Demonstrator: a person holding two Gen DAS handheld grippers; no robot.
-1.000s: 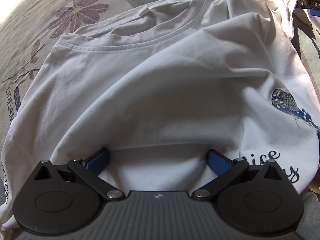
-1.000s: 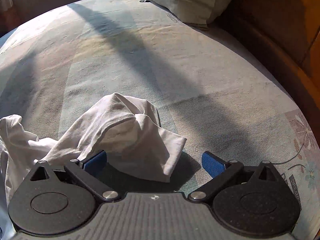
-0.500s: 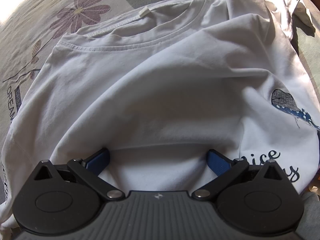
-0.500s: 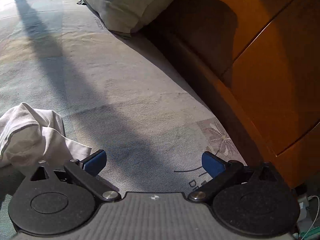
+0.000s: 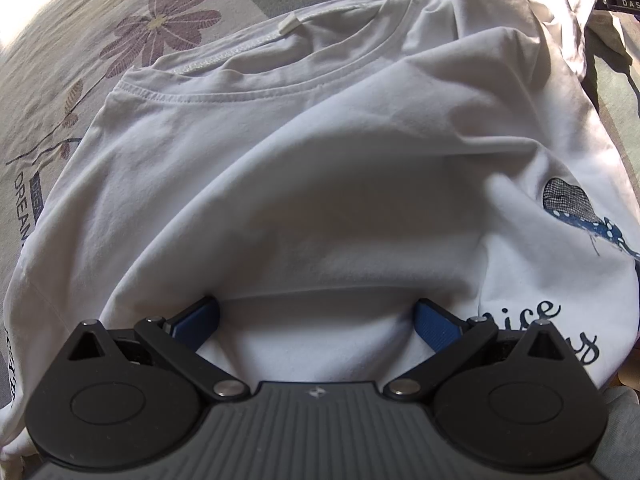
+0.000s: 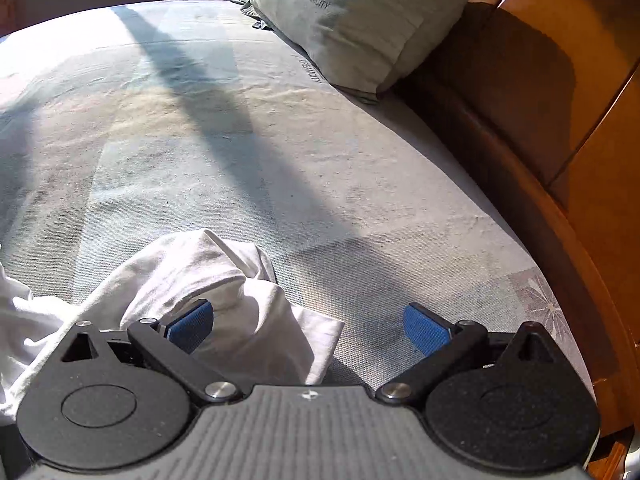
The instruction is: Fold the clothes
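Observation:
A white T-shirt (image 5: pixel 320 184) with a dark blue print lies spread on the bed, collar at the far side. My left gripper (image 5: pixel 316 320) hovers open just over its near part, blue pads wide apart with cloth lying between and under them. In the right wrist view a crumpled sleeve (image 6: pixel 224 280) of the same white shirt lies bunched on the sheet. My right gripper (image 6: pixel 308 324) is open over it; the left pad (image 6: pixel 190 324) sits against the cloth, the right pad over bare sheet.
The bed sheet (image 6: pixel 240 140) is grey-green with a purple flower print (image 5: pixel 160 36). A grey pillow (image 6: pixel 360 20) leans at the far end against the wooden headboard (image 6: pixel 560 120), which runs along the right edge. A dark strap (image 5: pixel 620 2) shows at the top right.
My right gripper swung away to the right toward the headboard, then back left over the crumpled sleeve. The left gripper has barely moved over the shirt.

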